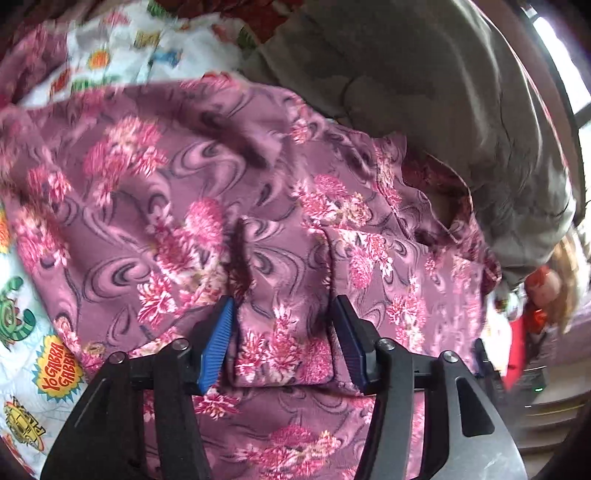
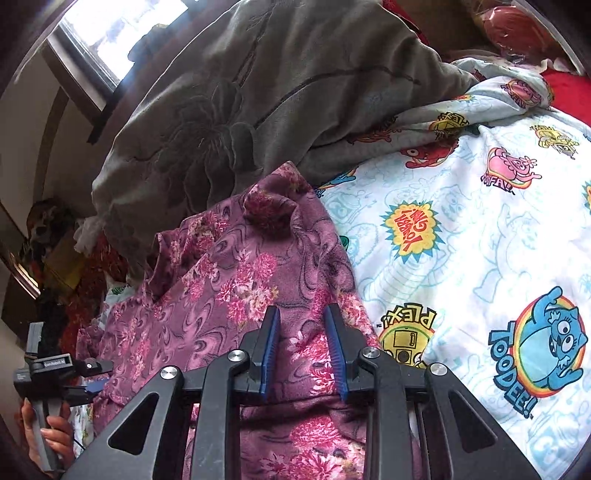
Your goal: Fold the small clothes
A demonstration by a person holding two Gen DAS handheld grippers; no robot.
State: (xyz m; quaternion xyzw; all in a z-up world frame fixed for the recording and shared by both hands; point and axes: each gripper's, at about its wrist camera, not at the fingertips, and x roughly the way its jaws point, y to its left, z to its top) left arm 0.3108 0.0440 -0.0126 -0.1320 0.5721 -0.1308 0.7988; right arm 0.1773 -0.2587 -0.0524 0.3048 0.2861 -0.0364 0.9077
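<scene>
A purple garment with pink flowers [image 1: 177, 192] lies crumpled on a white cartoon-print sheet [image 1: 22, 365]. My left gripper [image 1: 284, 306] is open, its blue pads on either side of a raised fold of the garment without pinching it. In the right wrist view the same garment [image 2: 221, 280] lies left of centre. My right gripper [image 2: 301, 317] is open just above the garment's edge near the sheet [image 2: 480, 240]. The left gripper also shows in the right wrist view [image 2: 88, 387], held by a hand at the far left.
A grey plush blanket [image 2: 240, 122] is heaped behind the garment, also in the left wrist view [image 1: 443, 92]. A window [image 2: 118, 33] is at the back left. A doll with red clothes [image 1: 543, 291] sits past the bed's edge. Red cloth [image 2: 569, 88] lies far right.
</scene>
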